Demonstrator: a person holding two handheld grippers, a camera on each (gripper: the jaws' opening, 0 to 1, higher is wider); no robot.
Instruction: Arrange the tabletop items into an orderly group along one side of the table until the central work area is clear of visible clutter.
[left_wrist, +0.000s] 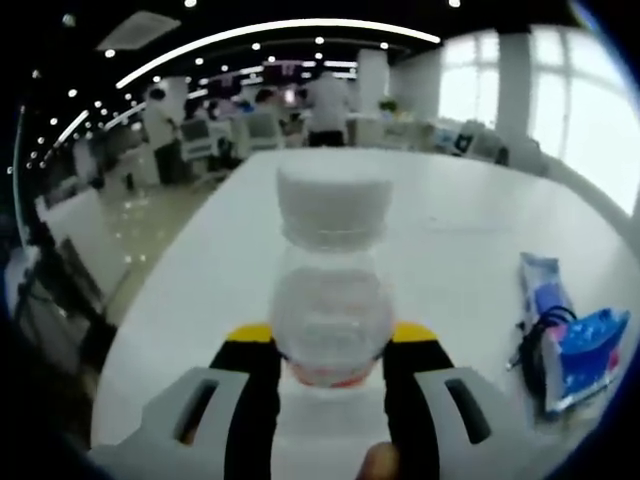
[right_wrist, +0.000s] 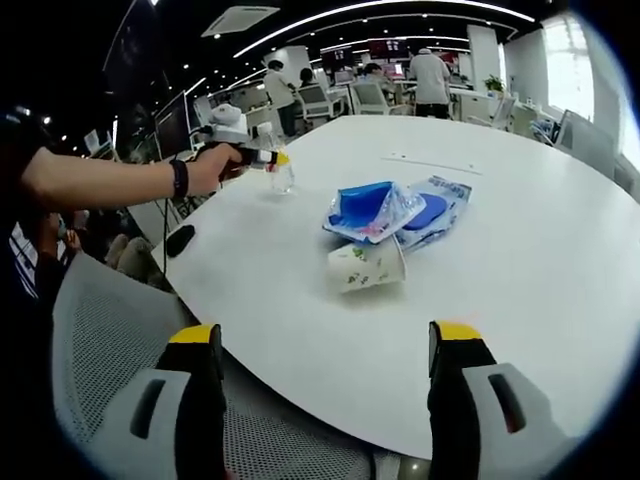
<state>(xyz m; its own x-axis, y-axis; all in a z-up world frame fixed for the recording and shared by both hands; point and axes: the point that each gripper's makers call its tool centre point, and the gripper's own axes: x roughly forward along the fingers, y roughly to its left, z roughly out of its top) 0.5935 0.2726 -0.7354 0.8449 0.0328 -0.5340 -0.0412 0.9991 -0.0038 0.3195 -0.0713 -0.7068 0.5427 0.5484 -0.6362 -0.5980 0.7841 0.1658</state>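
Our left tool (left_wrist: 328, 375) closes its yellow-tipped jaws on a clear plastic bottle with a white cap (left_wrist: 328, 290), held upright near the edge of the round white bench (right_wrist: 520, 260). Beside the bottle lie blue plastic packets (right_wrist: 395, 212) and a tipped paper cup (right_wrist: 366, 266). Our right tool (right_wrist: 325, 385) hangs wide open, empty. We judge it best to set the bottle down gently, still upright, close by the packets.
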